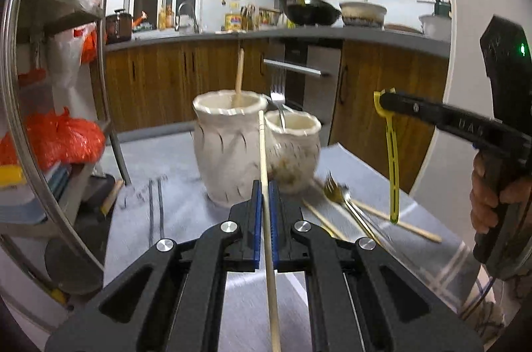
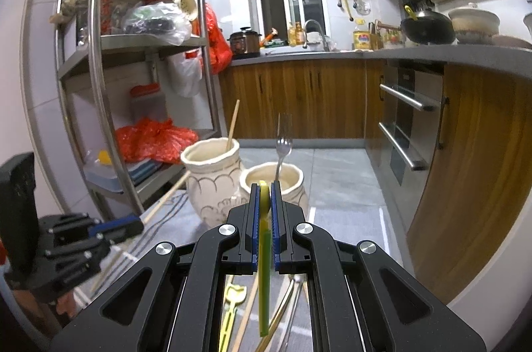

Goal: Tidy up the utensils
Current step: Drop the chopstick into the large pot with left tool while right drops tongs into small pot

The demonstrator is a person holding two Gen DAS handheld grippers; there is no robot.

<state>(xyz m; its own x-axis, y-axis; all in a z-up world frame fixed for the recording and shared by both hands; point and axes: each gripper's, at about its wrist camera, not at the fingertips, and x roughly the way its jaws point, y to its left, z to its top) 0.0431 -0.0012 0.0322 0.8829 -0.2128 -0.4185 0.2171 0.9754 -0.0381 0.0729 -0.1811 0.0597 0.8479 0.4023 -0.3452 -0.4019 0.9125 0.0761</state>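
Note:
My left gripper [image 1: 265, 185] is shut on a wooden chopstick [image 1: 263, 152] whose tip points at two cream ceramic jars. The taller jar [image 1: 229, 149] holds one chopstick [image 1: 238, 76]. The shorter jar [image 1: 294, 152] holds a metal fork [image 1: 278, 99]. My right gripper [image 2: 265, 189] is shut on a yellow plastic utensil [image 2: 264, 268] and holds it above the table, just short of the shorter jar [image 2: 289, 182]. In the left wrist view that utensil [image 1: 392, 159] hangs from the right gripper [image 1: 382, 102]. A gold fork [image 1: 335, 195], a spoon and chopsticks [image 1: 399, 222] lie on the table.
The table has a grey cloth [image 1: 186, 212]. A metal shelf rack [image 2: 133, 86] with bags stands to the left. Wooden kitchen cabinets [image 2: 299, 95] and an oven [image 2: 409, 119] lie beyond. Another yellow utensil [image 2: 232, 305] lies under my right gripper.

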